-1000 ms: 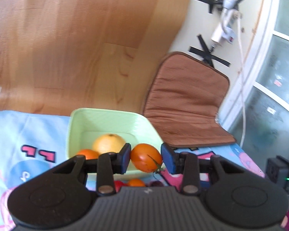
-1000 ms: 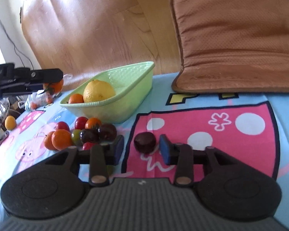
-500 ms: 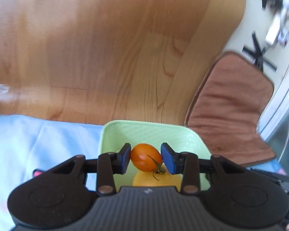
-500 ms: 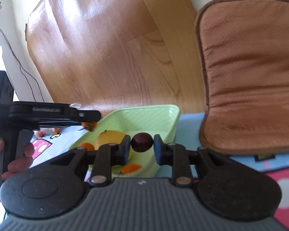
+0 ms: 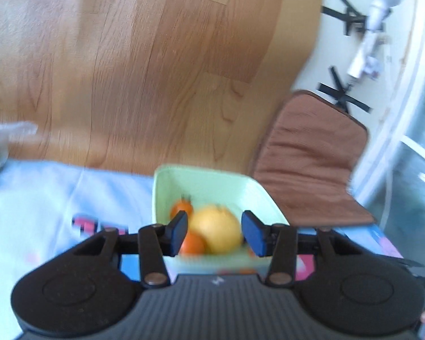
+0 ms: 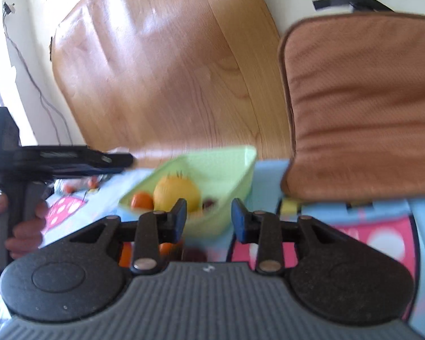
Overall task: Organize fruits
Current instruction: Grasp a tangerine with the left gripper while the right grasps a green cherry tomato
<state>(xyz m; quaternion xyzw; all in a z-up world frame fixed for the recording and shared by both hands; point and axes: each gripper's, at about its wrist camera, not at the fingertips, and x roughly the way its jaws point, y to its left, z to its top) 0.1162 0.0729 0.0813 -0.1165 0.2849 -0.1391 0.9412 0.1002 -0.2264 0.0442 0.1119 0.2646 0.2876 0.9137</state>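
A light green bowl stands on the patterned cloth; it also shows in the right wrist view. In it lie a yellow citrus fruit, two orange tomatoes and a dark tomato. My left gripper is open and empty above the bowl's near side. My right gripper is open and empty just in front of the bowl. The left gripper also shows from the side in the right wrist view.
A brown cushion lies beyond the bowl on the right. Several loose tomatoes lie on the cloth under my right gripper. Wooden floor lies past the table's far edge. A clear plastic bag sits far left.
Both grippers have opened. The orange tomato has left my left gripper and the dark tomato has left my right gripper; both now lie in the bowl. Both views are blurred by motion.
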